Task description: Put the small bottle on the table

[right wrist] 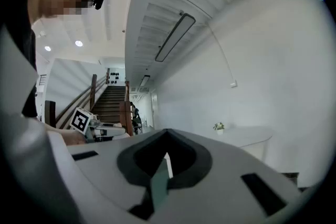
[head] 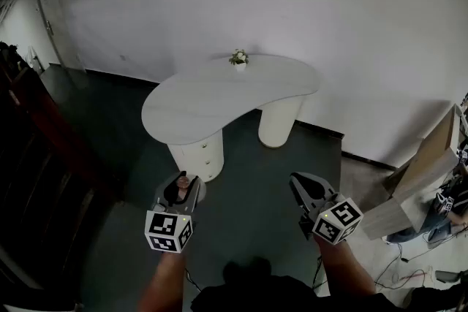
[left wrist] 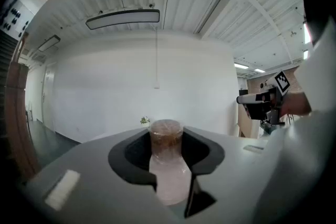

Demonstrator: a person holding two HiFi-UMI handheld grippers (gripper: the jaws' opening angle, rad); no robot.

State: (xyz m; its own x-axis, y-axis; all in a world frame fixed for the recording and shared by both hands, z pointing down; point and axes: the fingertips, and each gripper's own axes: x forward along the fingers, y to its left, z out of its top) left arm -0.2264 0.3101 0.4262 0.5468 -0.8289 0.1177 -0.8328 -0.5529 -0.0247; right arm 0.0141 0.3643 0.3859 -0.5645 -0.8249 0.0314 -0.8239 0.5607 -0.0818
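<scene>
Jaws of the left gripper point(head: 183, 185) squeeze the small bottle point(left wrist: 168, 170) and hold it up straight, likely so it can stand on the table point(head: 219, 102), which is well ahead. The right gripper point(head: 296, 180) has its jaws together on nothing; it seems not needed. The bottle's bottom is hidden, and what fills it is hard to tell.

We look down on a white curved table point(head: 219, 106) standing on a dark floor point(head: 248, 208), with a small potted plant point(head: 239, 58) at its far edge. Nearer us, well short of the table, our left gripper point(head: 180, 185) carries the small bottle point(head: 183, 177) between its jaws. Our right gripper point(head: 298, 183) hangs beside it, apart.
</scene>
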